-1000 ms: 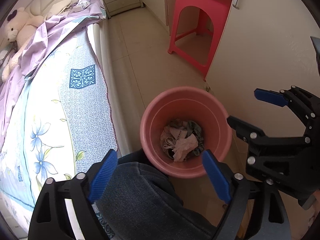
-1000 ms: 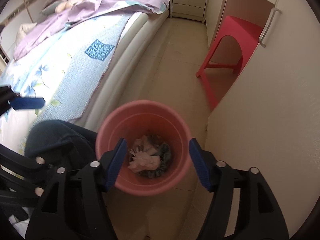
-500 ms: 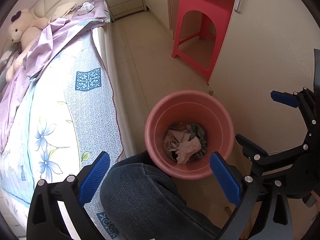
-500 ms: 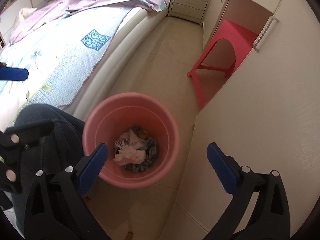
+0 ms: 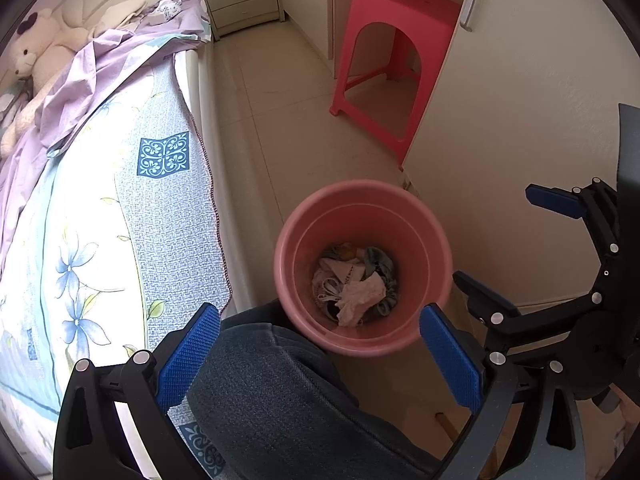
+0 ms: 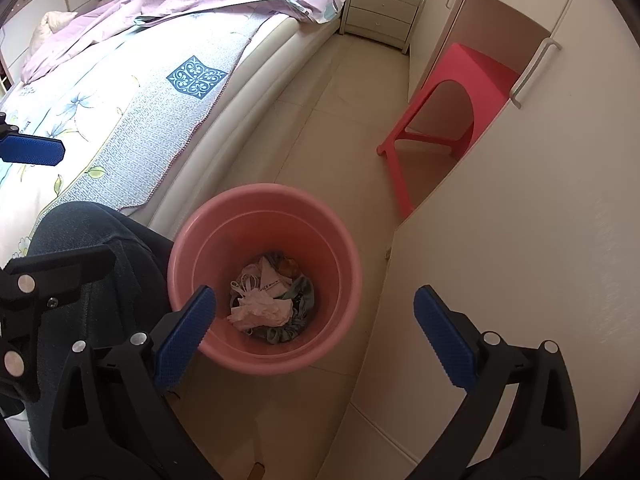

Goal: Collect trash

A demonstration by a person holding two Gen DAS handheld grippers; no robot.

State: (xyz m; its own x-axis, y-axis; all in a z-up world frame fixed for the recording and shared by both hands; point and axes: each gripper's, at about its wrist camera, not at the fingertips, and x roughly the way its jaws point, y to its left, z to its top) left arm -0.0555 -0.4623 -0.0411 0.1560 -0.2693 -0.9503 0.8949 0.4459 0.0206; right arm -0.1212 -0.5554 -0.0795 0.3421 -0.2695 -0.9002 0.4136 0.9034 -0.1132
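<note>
A pink bucket (image 5: 436, 240) stands on the tiled floor between the bed and a white cupboard. Crumpled white paper and other trash (image 5: 356, 284) lie at its bottom. The bucket (image 6: 348, 256) and the trash (image 6: 268, 304) also show in the right wrist view. My left gripper (image 5: 320, 356) is open and empty above the bucket's near side. My right gripper (image 6: 316, 332) is open and empty above the bucket, and it also shows at the right of the left wrist view (image 5: 508, 248).
A bed (image 5: 100, 200) with a flowered cover and purple sheet lies on the left, with a teddy bear (image 5: 32, 56) on it. A red plastic stool (image 5: 392, 56) stands by the cupboard (image 5: 520, 100). A nightstand (image 5: 244, 0) is at the far end. The person's knee in jeans (image 5: 272, 392) is beside the bucket.
Both grippers have opened wider and drawn back upward from the bucket. The trash in the bucket has not moved.
</note>
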